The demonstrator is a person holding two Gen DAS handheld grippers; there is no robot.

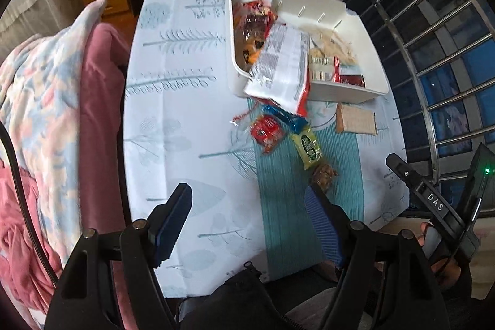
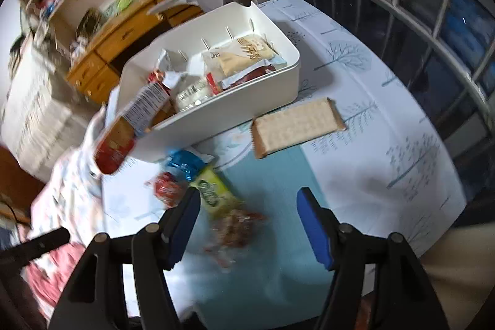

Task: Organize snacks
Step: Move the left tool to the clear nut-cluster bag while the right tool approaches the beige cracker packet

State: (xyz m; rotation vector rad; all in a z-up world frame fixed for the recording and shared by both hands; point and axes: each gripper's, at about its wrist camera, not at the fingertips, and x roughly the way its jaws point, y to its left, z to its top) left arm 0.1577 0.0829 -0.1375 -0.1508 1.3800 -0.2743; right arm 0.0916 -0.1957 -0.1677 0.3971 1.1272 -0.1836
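Blurred brown snack [image 2: 235, 229] between open jaws; white bin [image 2: 216, 101] holds packets.

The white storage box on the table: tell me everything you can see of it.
The white storage box looks like smooth matte plastic, rectangular with rounded corners and thin slot ribs along its far inner wall. It stands upright on the tree-printed tablecloth, open-topped, already holding several snack packets. A long red and white packet sticks out over its near rim. A flat cracker pack lies on the cloth just beside its near wall; whether they touch is unclear. Neither claw touches the box.
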